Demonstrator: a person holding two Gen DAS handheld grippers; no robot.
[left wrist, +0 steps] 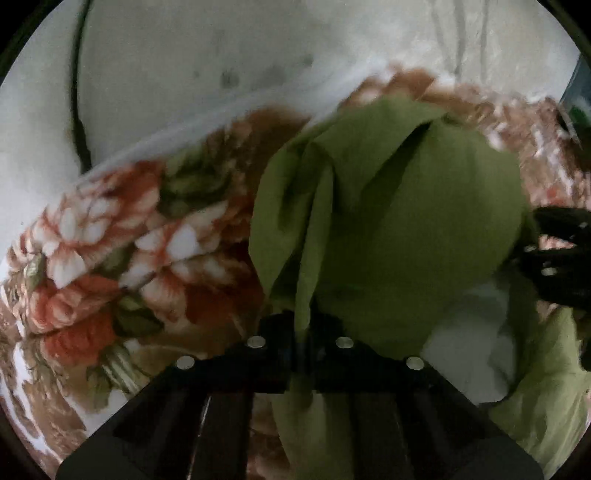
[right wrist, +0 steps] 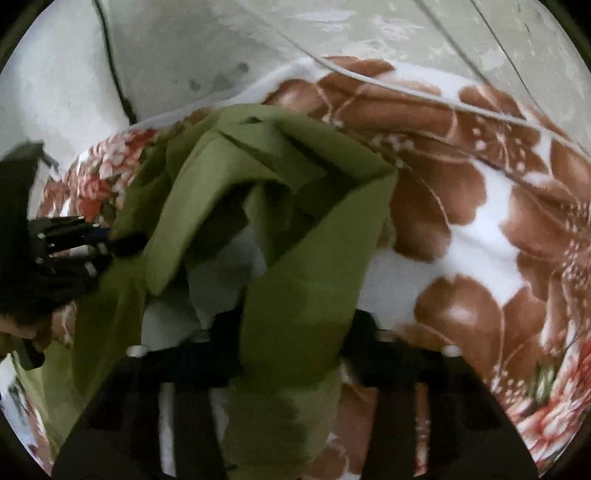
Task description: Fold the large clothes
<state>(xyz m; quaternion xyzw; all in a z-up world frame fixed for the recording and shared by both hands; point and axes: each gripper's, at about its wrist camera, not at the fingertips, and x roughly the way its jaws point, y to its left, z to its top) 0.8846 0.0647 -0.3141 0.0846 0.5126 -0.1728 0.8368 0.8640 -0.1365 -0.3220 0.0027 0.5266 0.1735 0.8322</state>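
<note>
Gripping green garment both sides: left tool clamped tight on thin fold, right tool closed around thick band; floral blanket beneath.

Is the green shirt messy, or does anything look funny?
Yes. The green garment is bunched and twisted on the flowery blanket, not flat, with white lining poking out. The left tongs and right tongs each pinch a crumpled fold.

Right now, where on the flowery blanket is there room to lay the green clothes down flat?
Bare floral blanket lies right of the green garment, up to the wall, and another patch to its left. The middle is crowded with bunched cloth.
</note>
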